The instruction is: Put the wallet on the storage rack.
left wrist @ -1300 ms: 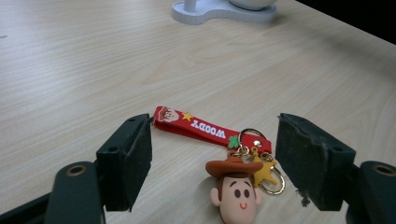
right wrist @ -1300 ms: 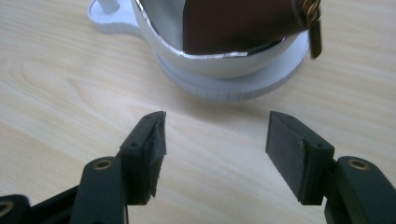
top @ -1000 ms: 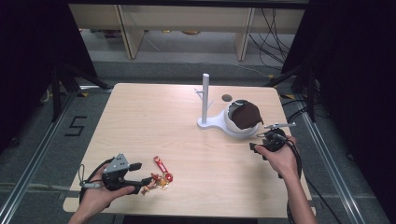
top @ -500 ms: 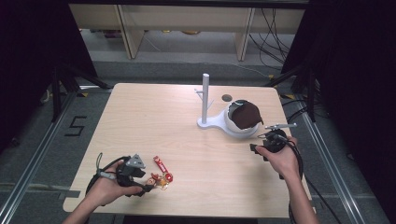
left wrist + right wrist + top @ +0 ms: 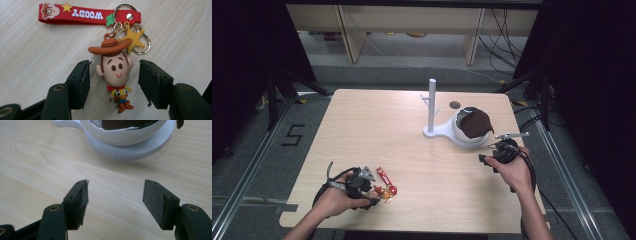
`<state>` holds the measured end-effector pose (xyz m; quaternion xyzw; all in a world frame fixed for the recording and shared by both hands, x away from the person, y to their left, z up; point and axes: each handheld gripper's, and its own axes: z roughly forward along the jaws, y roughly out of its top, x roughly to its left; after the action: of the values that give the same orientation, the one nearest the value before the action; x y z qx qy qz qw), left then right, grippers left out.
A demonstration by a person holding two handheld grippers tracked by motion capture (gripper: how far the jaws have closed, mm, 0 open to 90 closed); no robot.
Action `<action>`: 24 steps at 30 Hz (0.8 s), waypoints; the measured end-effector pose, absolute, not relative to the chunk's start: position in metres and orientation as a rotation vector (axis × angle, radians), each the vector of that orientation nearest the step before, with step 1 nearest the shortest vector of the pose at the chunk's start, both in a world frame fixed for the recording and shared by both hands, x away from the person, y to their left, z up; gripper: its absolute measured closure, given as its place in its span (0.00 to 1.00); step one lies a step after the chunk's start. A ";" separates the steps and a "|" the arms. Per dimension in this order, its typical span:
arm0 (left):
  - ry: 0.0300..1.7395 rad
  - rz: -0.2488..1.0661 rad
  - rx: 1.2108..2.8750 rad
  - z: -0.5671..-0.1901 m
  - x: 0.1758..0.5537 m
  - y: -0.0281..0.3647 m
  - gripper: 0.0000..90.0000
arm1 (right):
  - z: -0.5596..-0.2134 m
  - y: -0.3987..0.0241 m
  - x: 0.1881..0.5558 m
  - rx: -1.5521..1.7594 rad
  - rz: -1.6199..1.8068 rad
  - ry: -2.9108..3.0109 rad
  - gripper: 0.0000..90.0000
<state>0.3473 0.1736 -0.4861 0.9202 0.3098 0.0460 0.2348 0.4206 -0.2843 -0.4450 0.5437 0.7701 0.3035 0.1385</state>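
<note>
Keychain (image 5: 117, 75) lies flat on table (image 5: 377, 125), lower left of high view, strap (image 5: 75, 15) toward top of left gripper view. We see left gripper (image 5: 113, 77) spread, jaws straddling figure's head, not touching; we judge it lined up for pinch. Right gripper (image 5: 116, 202) spread, empty, parked lower right by stand (image 5: 432, 107) with bowl (image 5: 469, 132), likely waiting.

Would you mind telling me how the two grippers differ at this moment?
The left gripper has its jaws astride the Woody keychain; the right gripper has bare table between its jaws. The left sits near the table's front edge, the right beside the white stand. Both are open.
</note>
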 end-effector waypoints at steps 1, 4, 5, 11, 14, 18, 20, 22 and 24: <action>0.859 0.125 2.527 -0.486 0.347 0.173 0.47 | -0.445 -0.284 0.421 1.571 0.858 2.219 0.42; 0.853 0.126 2.547 -0.487 0.347 0.172 0.47 | -0.445 -0.284 0.419 1.553 0.864 2.231 0.42; 0.848 0.125 2.551 -0.488 0.347 0.172 0.47 | -0.445 -0.283 0.419 1.580 0.886 2.217 0.42; 0.826 0.135 2.569 -0.488 0.348 0.169 0.47 | -0.447 -0.283 0.420 1.591 0.921 2.179 0.42; 0.812 0.142 2.588 -0.488 0.349 0.168 0.46 | -0.444 -0.284 0.419 1.598 0.873 2.216 0.42; 0.776 0.140 2.627 -0.488 0.351 0.167 0.47 | -0.443 -0.287 0.419 1.586 0.886 2.244 0.42; 0.776 0.141 2.635 -0.488 0.352 0.167 0.47 | -0.443 -0.286 0.418 1.593 0.876 2.224 0.42; 0.780 0.144 2.635 -0.489 0.352 0.166 0.48 | -0.443 -0.286 0.418 1.606 0.881 2.219 0.42; 0.770 0.144 2.649 -0.488 0.352 0.166 0.48 | -0.442 -0.287 0.418 1.608 0.882 2.257 0.42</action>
<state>0.3521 0.1658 -0.4884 0.9418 0.2737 0.0510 0.1884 0.4178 -0.2874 -0.4419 0.5491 0.7709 0.3012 0.1163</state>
